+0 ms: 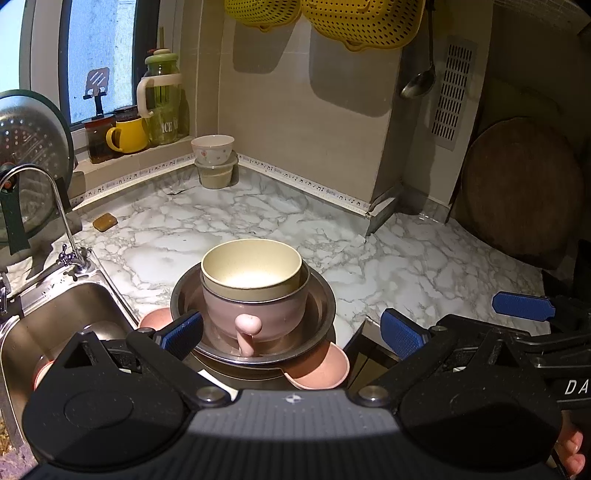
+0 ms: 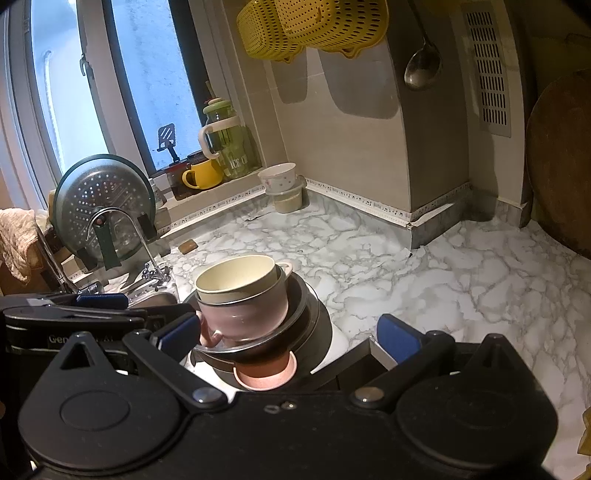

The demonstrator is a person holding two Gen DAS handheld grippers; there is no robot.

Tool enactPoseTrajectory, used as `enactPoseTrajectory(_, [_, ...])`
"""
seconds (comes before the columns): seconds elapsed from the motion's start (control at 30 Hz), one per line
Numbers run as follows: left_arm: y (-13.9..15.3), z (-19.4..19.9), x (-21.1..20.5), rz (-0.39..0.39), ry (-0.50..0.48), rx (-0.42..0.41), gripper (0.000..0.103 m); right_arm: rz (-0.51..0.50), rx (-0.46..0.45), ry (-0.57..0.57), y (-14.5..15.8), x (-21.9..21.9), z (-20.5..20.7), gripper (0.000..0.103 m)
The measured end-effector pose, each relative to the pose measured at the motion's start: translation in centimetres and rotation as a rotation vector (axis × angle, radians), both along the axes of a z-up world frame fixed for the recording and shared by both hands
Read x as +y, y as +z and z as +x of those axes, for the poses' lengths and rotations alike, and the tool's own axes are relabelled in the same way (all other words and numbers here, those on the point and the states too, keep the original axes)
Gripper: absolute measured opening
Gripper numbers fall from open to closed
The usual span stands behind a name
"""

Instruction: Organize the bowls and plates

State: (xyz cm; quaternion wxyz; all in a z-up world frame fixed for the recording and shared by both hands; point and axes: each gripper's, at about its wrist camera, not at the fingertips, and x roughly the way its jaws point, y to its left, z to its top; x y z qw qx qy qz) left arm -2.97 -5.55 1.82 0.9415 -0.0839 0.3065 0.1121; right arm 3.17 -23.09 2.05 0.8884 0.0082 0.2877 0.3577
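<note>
A stack stands at the marble counter's front edge beside the sink. A cream bowl (image 1: 251, 264) (image 2: 236, 277) nests in a pink handled cup (image 1: 255, 317) (image 2: 243, 317), which sits in a steel bowl (image 1: 321, 306) (image 2: 299, 310). Beneath them lies a pink bowl (image 1: 321, 369) (image 2: 266, 374). My left gripper (image 1: 291, 332) is open, its fingers on either side of the stack, the left pad (image 1: 183, 332) at the steel rim. My right gripper (image 2: 288, 336) is open too, just in front of the stack. In the back corner, a white floral bowl (image 1: 213, 147) (image 2: 277, 177) rests on a greenish tub.
The steel sink (image 1: 55, 325) and faucet (image 1: 55, 206) lie left of the stack. A yellow mug (image 1: 127, 134) and a green jar stand on the sill. Yellow colanders (image 1: 362, 22) and a ladle hang above. A round wooden board (image 1: 521, 188) leans at the right.
</note>
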Motion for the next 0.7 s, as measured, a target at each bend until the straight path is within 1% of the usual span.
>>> enactPoseTrajectory(0.7, [-0.12,0.1,-0.27,-0.021,-0.006,0.004,0.103,-0.005,-0.003,0.002,0.26,-0.44,0.36,0.102])
